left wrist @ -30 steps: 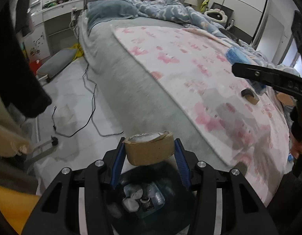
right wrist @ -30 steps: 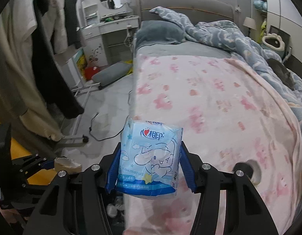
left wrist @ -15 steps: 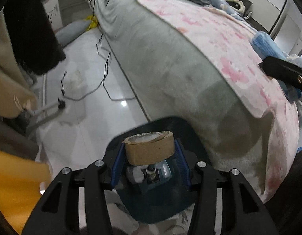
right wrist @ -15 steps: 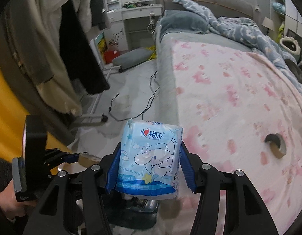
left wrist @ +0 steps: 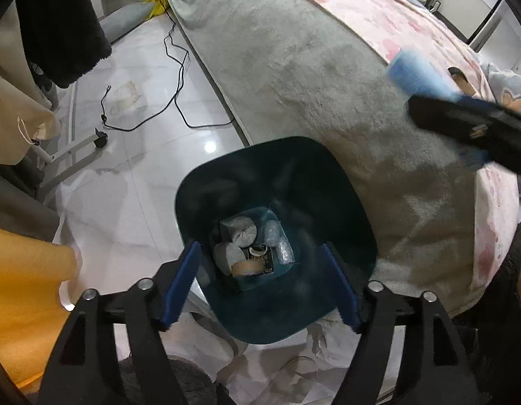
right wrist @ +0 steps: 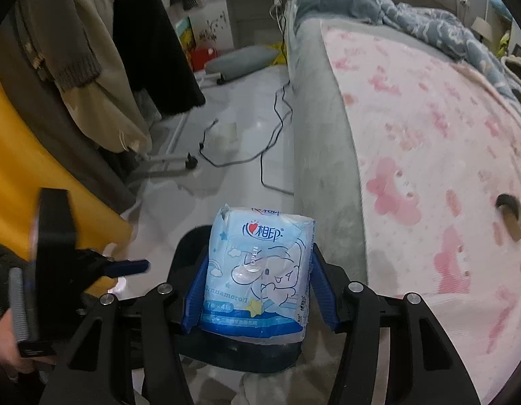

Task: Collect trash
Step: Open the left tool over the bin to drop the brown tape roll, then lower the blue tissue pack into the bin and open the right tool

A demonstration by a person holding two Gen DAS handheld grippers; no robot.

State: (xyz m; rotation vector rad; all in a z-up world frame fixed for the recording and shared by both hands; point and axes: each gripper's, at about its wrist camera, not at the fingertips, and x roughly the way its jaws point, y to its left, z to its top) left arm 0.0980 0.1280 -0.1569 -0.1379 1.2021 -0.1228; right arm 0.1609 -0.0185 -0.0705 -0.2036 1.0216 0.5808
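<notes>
Trash bin [left wrist: 328, 182], the dark teal one, sits on the floor right against the side of the bed [left wrist: 311, 67], and I've got my left gripper [left wrist: 260, 283] hanging straight over it, fingers spread wide and empty. Down in the bin: a cardboard tape roll [left wrist: 247, 267], a couple of grey wads, some crinkly plastic. My right gripper [right wrist: 255, 283] is clamped on a blue tissue pack [right wrist: 258, 270], just above the bin, lined up to go in next, I'd guess.
</notes>
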